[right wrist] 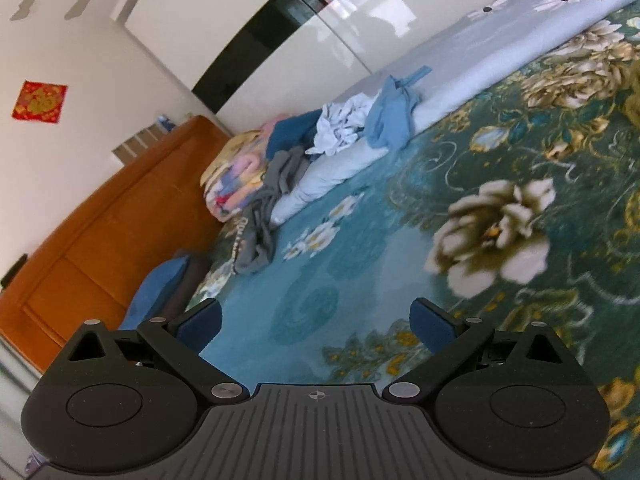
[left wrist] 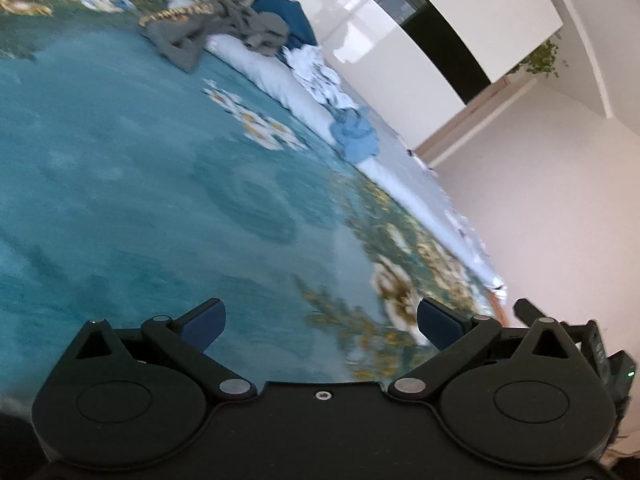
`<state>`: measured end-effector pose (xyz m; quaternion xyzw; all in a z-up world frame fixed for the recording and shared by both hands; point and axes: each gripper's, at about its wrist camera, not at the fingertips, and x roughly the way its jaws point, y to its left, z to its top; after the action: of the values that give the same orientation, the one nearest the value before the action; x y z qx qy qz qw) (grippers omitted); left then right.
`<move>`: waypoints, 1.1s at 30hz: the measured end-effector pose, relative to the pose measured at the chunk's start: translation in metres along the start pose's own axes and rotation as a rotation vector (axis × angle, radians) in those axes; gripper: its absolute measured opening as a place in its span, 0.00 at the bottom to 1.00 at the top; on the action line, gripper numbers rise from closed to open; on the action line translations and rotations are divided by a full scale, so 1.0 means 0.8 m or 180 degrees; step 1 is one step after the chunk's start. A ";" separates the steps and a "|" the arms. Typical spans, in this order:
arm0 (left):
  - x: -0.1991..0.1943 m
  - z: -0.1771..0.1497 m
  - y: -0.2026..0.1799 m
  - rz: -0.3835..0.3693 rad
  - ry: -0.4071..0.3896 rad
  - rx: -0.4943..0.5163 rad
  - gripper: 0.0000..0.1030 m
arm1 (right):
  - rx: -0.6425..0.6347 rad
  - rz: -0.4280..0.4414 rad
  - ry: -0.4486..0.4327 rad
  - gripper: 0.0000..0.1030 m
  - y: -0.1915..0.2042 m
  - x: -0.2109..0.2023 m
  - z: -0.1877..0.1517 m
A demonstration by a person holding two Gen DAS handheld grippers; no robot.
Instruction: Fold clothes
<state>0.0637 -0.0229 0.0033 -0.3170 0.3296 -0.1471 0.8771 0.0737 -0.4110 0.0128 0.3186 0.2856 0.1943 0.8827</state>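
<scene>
Both grippers hovering wide open, empty, over teal floral bedspread (right wrist: 360, 264).
Left gripper (left wrist: 320, 324), right gripper (right wrist: 316, 322) holding nothing; crumpled grey garment (right wrist: 264, 216), white (right wrist: 340, 124) and light-blue clothes (right wrist: 390, 114) lying far off along pale rolled quilt (right wrist: 320, 184).

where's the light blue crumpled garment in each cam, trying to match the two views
Left wrist view: the light blue garment lies right of centre in the upper half, at the edge of the pale quilt.
Right wrist view: the same garment sits upper centre, draped over that quilt's edge.
Shared landmark: the white patterned cloth right beside it, with the grey garment further along.
</scene>
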 end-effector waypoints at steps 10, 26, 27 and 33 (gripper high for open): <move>-0.035 -0.010 0.027 0.0549 -0.0387 0.0454 0.98 | -0.0124 -0.0267 -0.0200 1.00 0.028 0.014 -0.039; -0.044 0.044 -0.005 0.1560 -0.1059 0.1257 0.98 | -0.0256 -0.0505 -0.0570 1.00 0.009 0.043 -0.070; -0.045 0.044 -0.008 0.1675 -0.1139 0.1294 0.98 | -0.0257 -0.0516 -0.0635 1.00 0.007 0.042 -0.072; -0.046 0.047 -0.035 0.2123 -0.1108 0.2204 0.98 | -0.0176 -0.0563 -0.0836 1.00 -0.007 0.030 -0.075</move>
<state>0.0603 -0.0096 0.0614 0.0948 0.1938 0.0953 0.9718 0.0552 -0.3755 -0.0381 0.2904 0.1892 0.0804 0.9346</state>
